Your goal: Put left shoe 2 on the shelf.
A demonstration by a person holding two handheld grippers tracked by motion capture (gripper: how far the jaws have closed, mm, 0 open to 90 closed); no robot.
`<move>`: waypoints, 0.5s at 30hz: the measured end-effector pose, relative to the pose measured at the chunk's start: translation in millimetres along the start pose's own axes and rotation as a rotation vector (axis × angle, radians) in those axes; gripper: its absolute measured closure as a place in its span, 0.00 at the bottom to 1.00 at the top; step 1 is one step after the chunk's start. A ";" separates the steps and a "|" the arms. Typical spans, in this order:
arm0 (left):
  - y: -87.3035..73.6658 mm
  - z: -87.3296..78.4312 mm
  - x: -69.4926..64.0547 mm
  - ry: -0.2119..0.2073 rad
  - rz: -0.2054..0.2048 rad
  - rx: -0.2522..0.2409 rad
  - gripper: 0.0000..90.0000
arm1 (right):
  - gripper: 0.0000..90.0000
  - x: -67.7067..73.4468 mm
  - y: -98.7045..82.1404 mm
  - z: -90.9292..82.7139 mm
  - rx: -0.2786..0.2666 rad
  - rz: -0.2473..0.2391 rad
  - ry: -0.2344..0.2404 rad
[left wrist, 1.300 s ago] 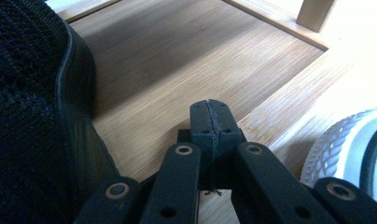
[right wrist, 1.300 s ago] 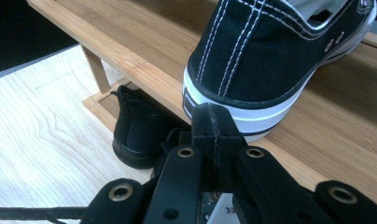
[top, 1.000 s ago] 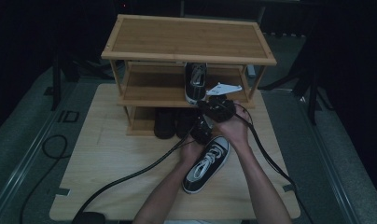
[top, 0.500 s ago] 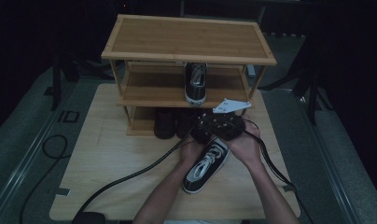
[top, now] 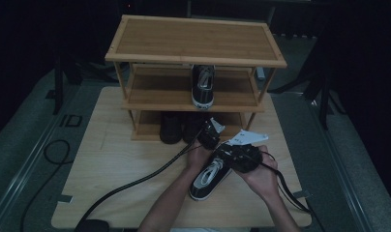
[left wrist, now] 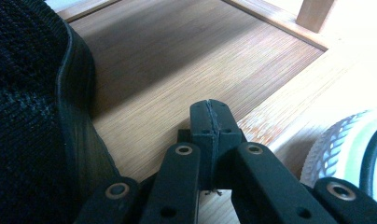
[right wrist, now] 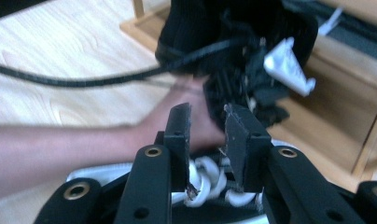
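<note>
A black-and-white sneaker lies on the wooden table, its white laces just under my right gripper. That gripper's jaws have just been opening and stand a little apart, with nothing pressed between the pads. In the high view the right gripper hovers over the sneaker's laced top. My left gripper is shut and empty, low at the front edge of the rack's bottom shelf, and in the high view the left gripper sits beside the sneaker's toe. A matching sneaker stands on the middle shelf.
The three-shelf bamboo shoe rack stands at the back of the table. Black shoes fill the left of its bottom shelf, one black shoe close to my left jaws. A thick black cable trails across the table.
My right hand has come back from the rack's middle shelf and down to the sneaker on the table. The left hand has stayed put.
</note>
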State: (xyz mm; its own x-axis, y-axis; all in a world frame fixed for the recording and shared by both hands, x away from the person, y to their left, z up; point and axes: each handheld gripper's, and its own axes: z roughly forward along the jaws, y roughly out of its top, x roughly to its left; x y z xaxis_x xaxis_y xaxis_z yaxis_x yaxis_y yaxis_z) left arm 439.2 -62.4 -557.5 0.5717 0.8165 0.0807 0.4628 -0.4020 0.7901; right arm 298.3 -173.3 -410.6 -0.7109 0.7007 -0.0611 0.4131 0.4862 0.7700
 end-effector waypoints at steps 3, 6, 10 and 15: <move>0.0 -0.1 0.2 0.002 0.002 0.000 1.00 | 0.76 0.4 -12.6 0.3 0.019 0.026 -0.010; 0.1 -0.1 0.3 0.002 0.003 0.000 1.00 | 0.73 -2.4 -24.6 2.6 0.041 0.064 -0.020; 0.1 0.0 0.3 0.001 0.003 -0.001 1.00 | 0.72 -6.3 -37.9 9.9 0.063 0.127 -0.005; 0.1 -0.1 0.2 0.002 0.003 0.000 1.00 | 0.68 2.8 -47.5 23.9 0.082 0.162 0.020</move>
State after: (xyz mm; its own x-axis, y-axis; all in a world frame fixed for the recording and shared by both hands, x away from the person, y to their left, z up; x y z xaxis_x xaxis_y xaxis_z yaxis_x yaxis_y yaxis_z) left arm 439.3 -62.2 -557.4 0.5716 0.8162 0.0843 0.4612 -0.4045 0.7897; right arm 290.3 -182.0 -462.5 -0.6419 0.7633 0.0730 0.5676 0.4091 0.7145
